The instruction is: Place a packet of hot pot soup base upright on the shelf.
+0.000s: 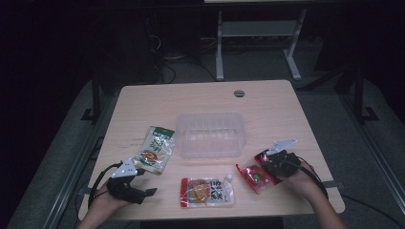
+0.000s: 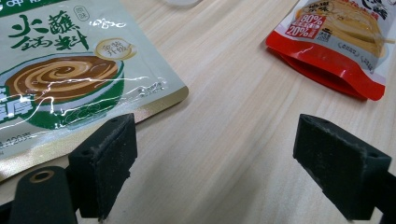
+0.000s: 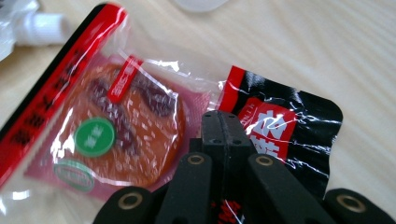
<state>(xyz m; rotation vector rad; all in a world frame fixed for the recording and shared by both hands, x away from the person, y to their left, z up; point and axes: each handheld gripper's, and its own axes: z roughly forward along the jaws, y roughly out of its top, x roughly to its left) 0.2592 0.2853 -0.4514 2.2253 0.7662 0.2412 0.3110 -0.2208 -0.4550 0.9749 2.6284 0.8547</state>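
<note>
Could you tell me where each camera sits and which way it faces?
High view: above the person's side, looking forward and down on the table; both hands show.
Left gripper view: on the left gripper, along open jaws toward the green pouch.
Right gripper view: on the right gripper, shut on the red packet.
Shared: high view shows that packet too.

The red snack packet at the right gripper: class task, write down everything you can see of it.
The red snack packet is a flat pouch of glossy clear film with a red and black strip along one edge. Through it show a round orange-red food piece and a green round sticker. It lies flat on the wooden table, beside a black and red wrapper. The right gripper, jaws together, lies over its edge; whether it pinches the packet I cannot tell.
</note>
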